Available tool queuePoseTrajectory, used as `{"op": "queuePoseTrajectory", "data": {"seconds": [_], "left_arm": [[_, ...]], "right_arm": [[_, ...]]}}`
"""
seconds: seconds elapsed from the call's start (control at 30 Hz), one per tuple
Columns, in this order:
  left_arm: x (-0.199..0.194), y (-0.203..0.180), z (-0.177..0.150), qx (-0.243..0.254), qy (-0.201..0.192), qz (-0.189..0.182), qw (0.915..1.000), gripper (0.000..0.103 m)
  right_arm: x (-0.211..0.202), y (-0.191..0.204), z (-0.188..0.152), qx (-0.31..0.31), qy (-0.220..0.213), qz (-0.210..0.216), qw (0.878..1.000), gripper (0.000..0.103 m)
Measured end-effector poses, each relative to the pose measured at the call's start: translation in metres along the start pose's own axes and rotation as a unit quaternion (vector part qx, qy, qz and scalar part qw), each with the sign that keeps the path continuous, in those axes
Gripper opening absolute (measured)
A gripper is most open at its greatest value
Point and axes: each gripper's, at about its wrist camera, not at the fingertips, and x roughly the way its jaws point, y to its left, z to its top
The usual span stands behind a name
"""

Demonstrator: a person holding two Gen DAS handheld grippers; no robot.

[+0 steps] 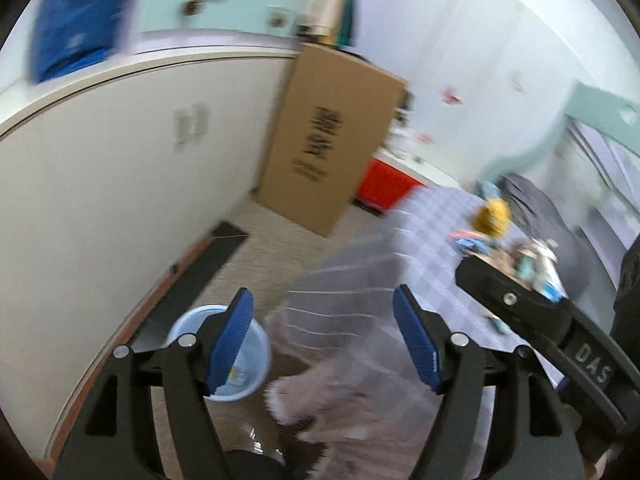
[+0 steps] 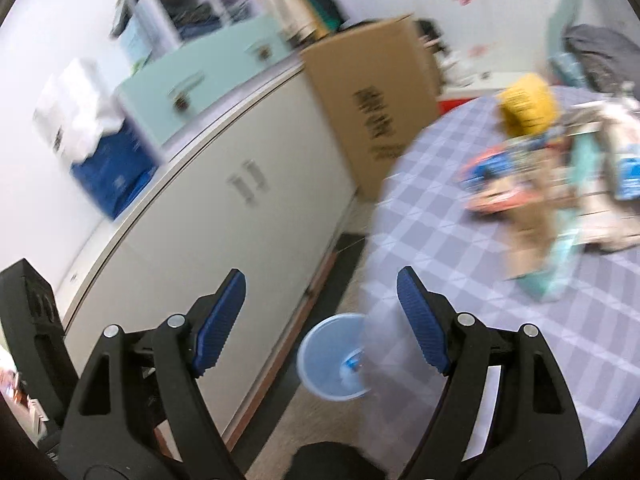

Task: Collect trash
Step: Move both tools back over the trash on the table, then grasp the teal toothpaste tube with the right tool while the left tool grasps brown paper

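The left gripper (image 1: 323, 330) has its blue-padded fingers (image 1: 232, 344) spread wide with nothing between them. Just beyond its left finger, a pale blue bin (image 1: 256, 356) stands on the speckled floor (image 1: 280, 232), close to the foot of a long white cabinet (image 1: 120, 184); a few small scraps lie at the bottom of the bin, too blurred to name. Past the right finger hangs the edge of a checked tablecloth (image 1: 360, 280), and the other gripper's black body crosses the right side of this view.

The right gripper (image 2: 321, 304) is likewise wide apart and holds nothing. Between its fingers (image 2: 220, 320), lower down, the bin (image 2: 324, 360) shows again on the floor, partly hidden behind the overhanging cloth, with something blue and small inside.

The trash (image 2: 532, 184) is a pile of wrappers and packets lying on the table (image 2: 460, 260), well apart from both grippers; a yellow bag (image 2: 524, 108) sits at the far side of the pile. The pile is blurred, so single pieces are hard to tell.

A tall cardboard box (image 2: 372, 96) with dark print leans against the end of the cabinet. A blue crate (image 2: 112, 172) and a mint-green drawer unit (image 2: 200, 80) sit on top of the cabinet.
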Motion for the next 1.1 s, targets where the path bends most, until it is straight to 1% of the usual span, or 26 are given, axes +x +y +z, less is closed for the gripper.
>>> {"op": "queuePoseTrajectory", "data": {"seconds": [0.03, 0.13, 0.27, 0.4, 0.5, 0.53, 0.57, 0.63, 0.67, 0.7, 0.73, 0.77, 0.8, 0.83, 0.87, 0.9, 0.93, 0.97, 1.03, 1.1], "left_arm": [[0.003, -0.012, -0.003, 0.008, 0.003, -0.011, 0.9999, 0.071], [0.019, -0.067, -0.005, 0.049, 0.020, -0.046, 0.9976, 0.071], [0.040, -0.120, -0.011, 0.089, 0.035, -0.072, 0.9928, 0.071], [0.064, -0.153, -0.017, 0.110, 0.057, -0.083, 0.9888, 0.071], [0.080, -0.173, -0.022, 0.129, 0.062, -0.079, 0.9865, 0.071], [0.089, -0.179, -0.021, 0.133, 0.067, -0.079, 0.9857, 0.069], [0.094, -0.183, -0.021, 0.133, 0.071, -0.078, 0.9855, 0.066], [0.107, -0.188, -0.020, 0.135, 0.082, -0.072, 0.9849, 0.054], [0.114, -0.188, -0.019, 0.135, 0.087, -0.068, 0.9846, 0.051], [0.118, -0.188, -0.020, 0.137, 0.090, -0.067, 0.9842, 0.035], [0.122, -0.188, -0.020, 0.139, 0.093, -0.065, 0.9838, 0.013], [0.121, -0.185, -0.019, 0.138, 0.094, -0.067, 0.9838, 0.004], [0.119, -0.181, -0.018, 0.134, 0.092, -0.073, 0.9840, 0.002], [0.116, -0.177, -0.017, 0.130, 0.085, -0.081, 0.9845, 0.002], [0.109, -0.172, -0.016, 0.131, 0.073, -0.082, 0.9854, 0.002], [0.105, -0.169, -0.016, 0.132, 0.065, -0.080, 0.9860, 0.002], [0.101, -0.164, -0.015, 0.130, 0.059, -0.080, 0.9865, 0.002], [0.097, -0.159, -0.015, 0.126, 0.058, -0.088, 0.9864, 0.002], [0.094, -0.153, -0.015, 0.124, 0.059, -0.096, 0.9859, 0.002], [0.091, -0.148, -0.016, 0.127, 0.057, -0.099, 0.9853, 0.002]], "right_arm": [[-0.008, -0.012, 0.003, 0.008, -0.010, -0.010, 1.000, 0.077], [-0.034, -0.055, 0.011, 0.037, -0.037, -0.046, 0.998, 0.077], [-0.056, -0.105, 0.018, 0.072, -0.057, -0.079, 0.993, 0.077], [-0.070, -0.148, 0.019, 0.098, -0.065, -0.103, 0.988, 0.077], [-0.073, -0.169, 0.019, 0.111, -0.065, -0.110, 0.985, 0.077], [-0.074, -0.172, 0.019, 0.113, -0.065, -0.111, 0.985, 0.077], [-0.074, -0.177, 0.018, 0.116, -0.064, -0.113, 0.985, 0.077], [-0.074, -0.184, 0.016, 0.117, -0.063, -0.114, 0.984, 0.077], [-0.073, -0.183, 0.015, 0.117, -0.062, -0.115, 0.984, 0.077], [-0.070, -0.185, 0.016, 0.117, -0.060, -0.114, 0.985, 0.077], [-0.068, -0.185, 0.016, 0.117, -0.058, -0.113, 0.985, 0.077], [-0.066, -0.183, 0.016, 0.115, -0.056, -0.113, 0.985, 0.077], [-0.065, -0.183, 0.016, 0.113, -0.054, -0.113, 0.986, 0.077], [-0.062, -0.181, 0.017, 0.109, -0.051, -0.111, 0.987, 0.074], [-0.060, -0.179, 0.018, 0.107, -0.049, -0.109, 0.987, 0.069], [-0.057, -0.176, 0.019, 0.103, -0.046, -0.106, 0.988, 0.066], [-0.053, -0.172, 0.021, 0.097, -0.043, -0.105, 0.989, 0.061], [-0.050, -0.169, 0.021, 0.093, -0.040, -0.103, 0.989, 0.059], [-0.039, -0.157, 0.025, 0.082, -0.034, -0.100, 0.991, 0.058], [-0.028, -0.146, 0.030, 0.066, -0.028, -0.107, 0.992, 0.058]]}}
